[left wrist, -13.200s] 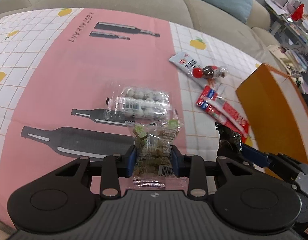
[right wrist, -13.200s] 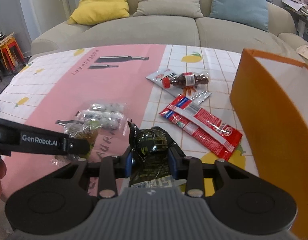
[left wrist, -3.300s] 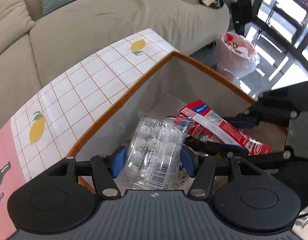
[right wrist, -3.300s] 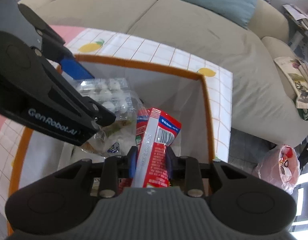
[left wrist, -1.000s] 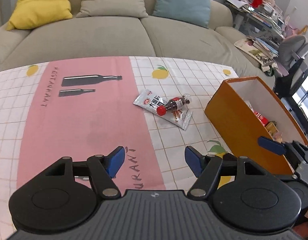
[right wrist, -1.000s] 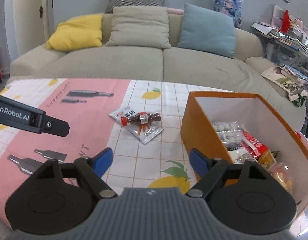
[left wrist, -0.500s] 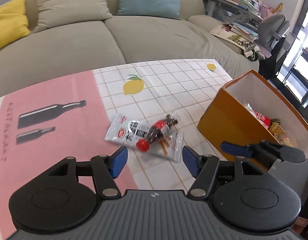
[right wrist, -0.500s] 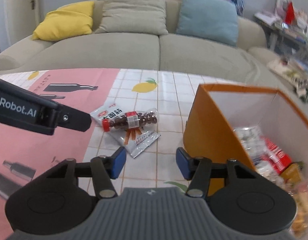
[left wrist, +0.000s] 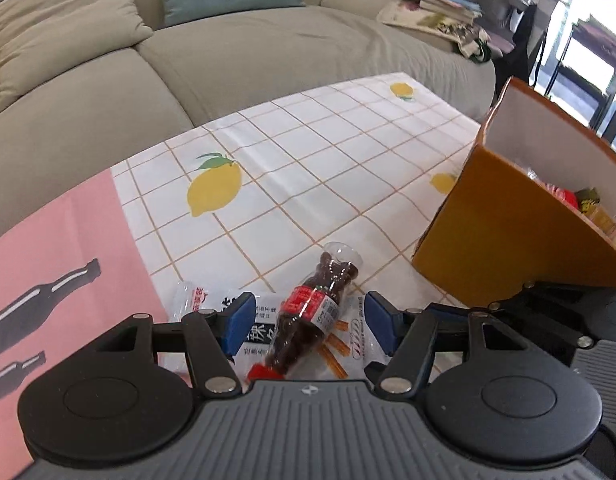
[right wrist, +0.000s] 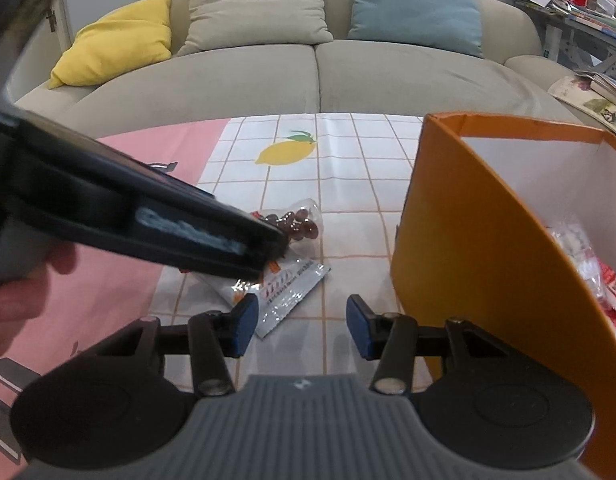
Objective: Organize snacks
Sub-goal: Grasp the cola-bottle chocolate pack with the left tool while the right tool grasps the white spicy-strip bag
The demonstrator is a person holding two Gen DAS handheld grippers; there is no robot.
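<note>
Small clear bottle of brown candies [left wrist: 314,320], red label and red cap, lying on its side on a flat white snack packet [left wrist: 259,322], both on the table [left wrist: 308,168], near its middle and left of the orange box [left wrist: 488,248].

Left tongs [left wrist: 305,322] pitched steeply down, straddling the bottle: one blue pad on each side, a visible gap between each pad and the bottle, cap end nearest the camera. Jaws moderately wide, just been closing a little, nothing gripped.

In the right wrist view, left tongs [right wrist: 267,248] crossing from the upper left as a dark blurred bar, tip over the bottle [right wrist: 295,222]; part of a hand [right wrist: 23,296] at the left edge behind it.

Right tongs [right wrist: 301,322] angled down, low over the table, just right of the packet's near corner [right wrist: 291,288]. Left pad just beside or over that corner, contact not clear; right pad over bare checkered cloth. Jaws narrowed to a middling gap, just been closing, nothing pressed between them.

Orange box close on the right [right wrist: 460,240], its near wall just beside the right tongs' right finger; white inside, snack packs [right wrist: 588,264] within.

Open checkered cloth with a lemon print [left wrist: 213,190] beyond the bottle to the far table edge; pink cloth panel [left wrist: 59,264] on the left. Beige sofa [right wrist: 308,76] past the far edge, with yellow, beige and blue cushions.
</note>
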